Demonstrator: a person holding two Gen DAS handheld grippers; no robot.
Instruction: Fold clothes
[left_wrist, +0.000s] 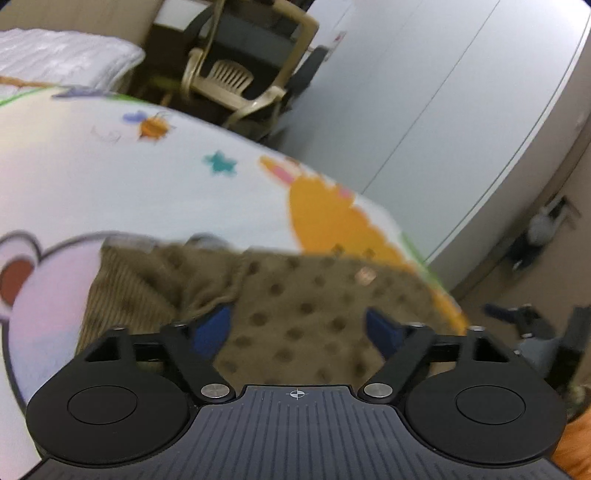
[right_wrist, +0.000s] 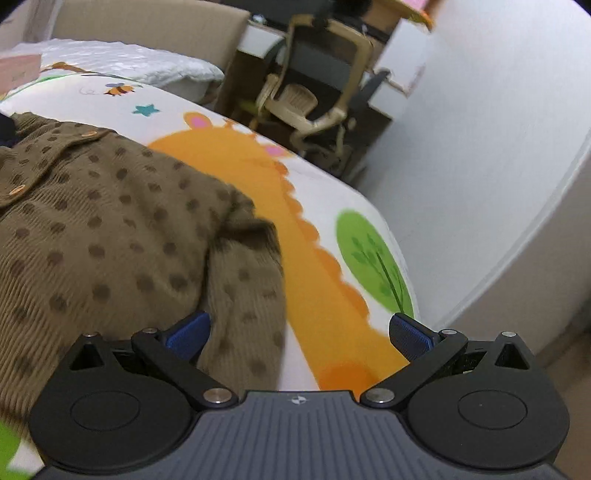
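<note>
- The cardigan (right_wrist: 110, 229), brown knit with darker dots and small buttons, lies on the bed (right_wrist: 325, 192), spread over a sheet printed with a bee, a star, an orange giraffe and a green tree.
- In the left wrist view, the left gripper (left_wrist: 298, 330) hovers close over the cardigan (left_wrist: 288, 295); its blue fingers (left_wrist: 212, 330) are spread wide with nothing between them but the knit below.
- In the right wrist view, the right gripper (right_wrist: 299, 334) sits at the cardigan's right edge, where a sleeve (right_wrist: 247, 295) folds down. Its fingers (right_wrist: 188, 334) are also wide apart: the left one is over the sleeve, the right one over bare sheet.
- Beyond the bed stand a pillow (right_wrist: 129, 62), a beige chair (right_wrist: 314, 92) and a white wall (right_wrist: 498, 129).
</note>
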